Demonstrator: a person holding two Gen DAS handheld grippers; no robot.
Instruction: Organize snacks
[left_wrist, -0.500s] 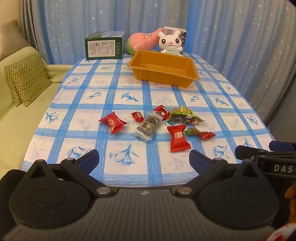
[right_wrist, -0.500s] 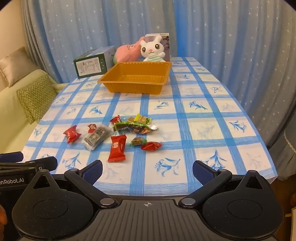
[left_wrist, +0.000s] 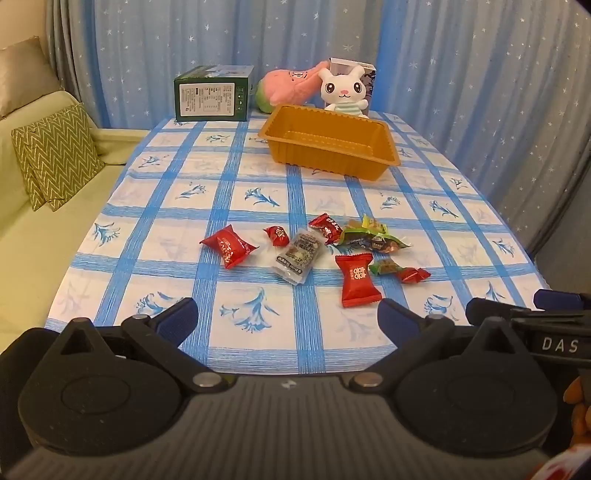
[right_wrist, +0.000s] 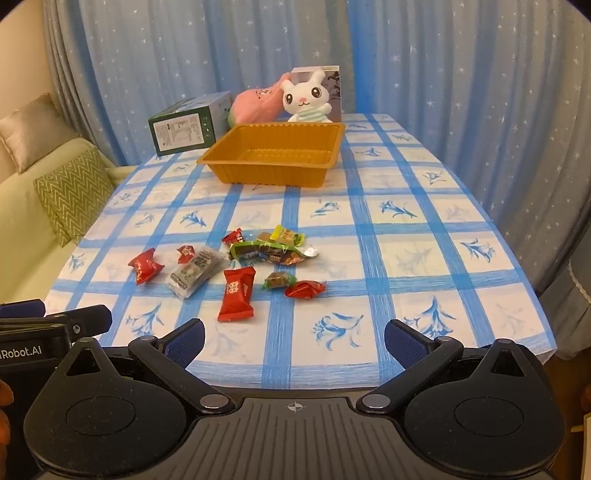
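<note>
Nothing on the table has shifted since half a second ago; both views match. I hold my left gripper (left_wrist: 287, 317) and right gripper (right_wrist: 294, 338) spread wide and empty over the near table edge. Ahead, the snacks (left_wrist: 314, 254) lie scattered mid-table on the checked cloth (left_wrist: 258, 192), well short of the orange tray (left_wrist: 328, 142).

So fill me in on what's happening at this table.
A person holds a hand-held gripper in each hand, ready to organize snacks. The left hand-held gripper and right hand-held gripper are both open and empty, short of the table's near edge. The wrapped snacks lie scattered on the checked tablecloth, and the orange tray behind them is empty.
</note>
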